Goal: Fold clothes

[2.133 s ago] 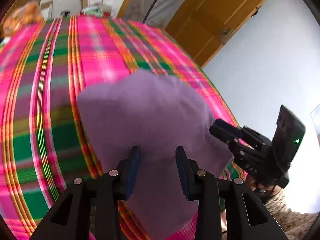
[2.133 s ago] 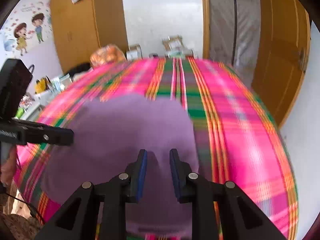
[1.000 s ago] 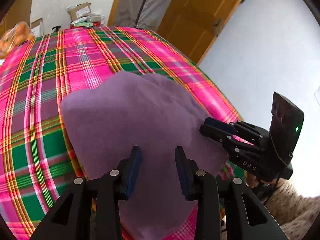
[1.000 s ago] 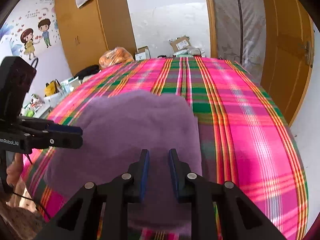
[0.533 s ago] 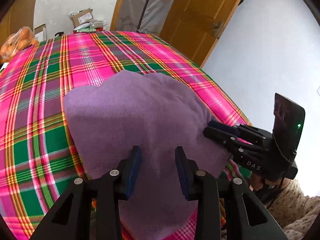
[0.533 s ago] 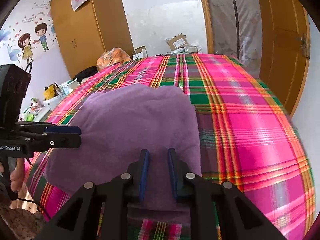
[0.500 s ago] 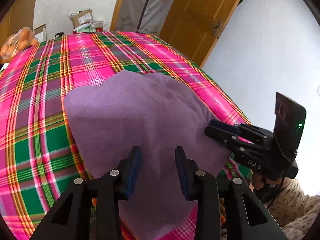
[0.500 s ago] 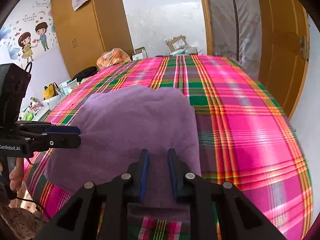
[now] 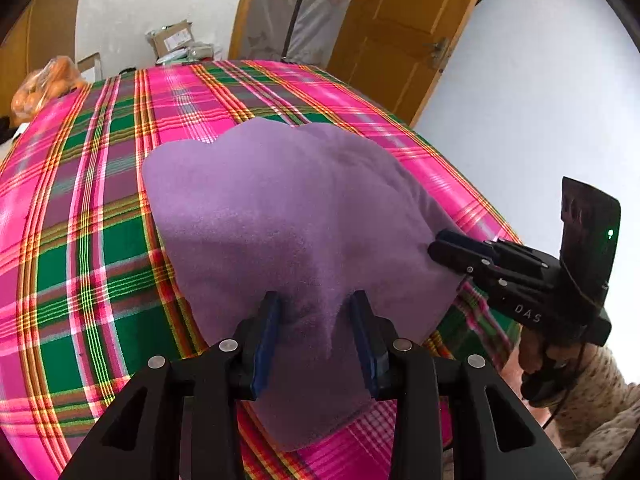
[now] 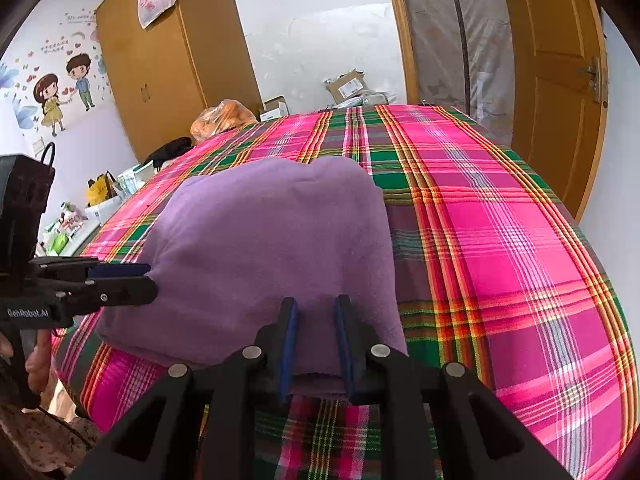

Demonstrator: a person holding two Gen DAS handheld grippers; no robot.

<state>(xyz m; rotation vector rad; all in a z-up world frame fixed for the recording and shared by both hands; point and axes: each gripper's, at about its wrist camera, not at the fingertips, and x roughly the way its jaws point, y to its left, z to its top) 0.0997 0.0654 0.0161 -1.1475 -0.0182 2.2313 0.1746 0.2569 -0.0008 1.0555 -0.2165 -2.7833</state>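
Observation:
A purple fleece garment (image 9: 280, 216) lies on the pink and green plaid bed cover (image 9: 80, 240), its near edge by the bed's front edge. It also shows in the right wrist view (image 10: 272, 240). My left gripper (image 9: 316, 304) is shut on the near left part of the purple garment, with fabric bunched between its blue pads. My right gripper (image 10: 314, 312) is shut on the near right part of the garment. Each gripper shows in the other's view: the right one (image 9: 444, 248) and the left one (image 10: 140, 276), both at the cloth's edge.
A wooden door (image 9: 404, 36) and a wrapped mattress (image 10: 452, 36) stand behind the bed. A wardrobe (image 10: 160, 60), cardboard boxes (image 10: 348, 88) and an orange bag (image 10: 224, 118) are at the far side. A cluttered side table (image 10: 96, 208) stands on the left.
Both grippers have kept hold of the purple garment. The views have steadied and dropped lower toward the bed's front edge; the garment lies flatter.

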